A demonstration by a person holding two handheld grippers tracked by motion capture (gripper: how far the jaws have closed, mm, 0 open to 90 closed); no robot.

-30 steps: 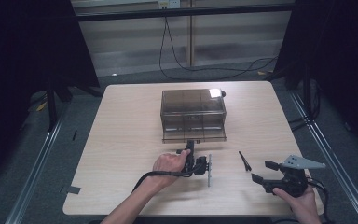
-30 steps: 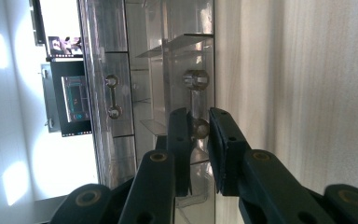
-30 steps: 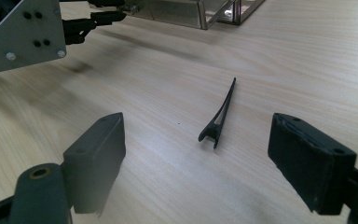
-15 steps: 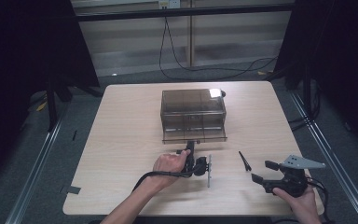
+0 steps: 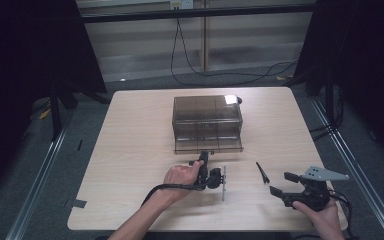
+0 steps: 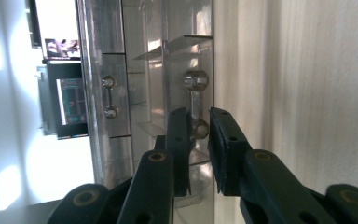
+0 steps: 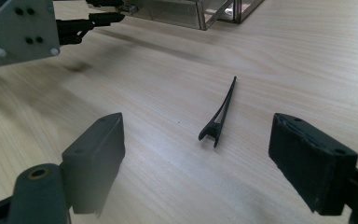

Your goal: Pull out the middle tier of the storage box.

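Drawer handle (image 6: 195, 105) perhaps half hidden

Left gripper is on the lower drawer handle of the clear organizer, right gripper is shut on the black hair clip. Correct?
Not quite. The right gripper is open, its fingers spread wide on either side of the black hair clip, which lies untouched on the table, as the right gripper view shows. The left gripper is on the drawer handle of the clear organizer.

A pale wooden worktop (image 5: 130, 150) is sitting on grey floor (image 5: 40, 190). Black cables (image 5: 195, 65) are trailing across the floor beyond it, under a dark rail (image 5: 200, 12).
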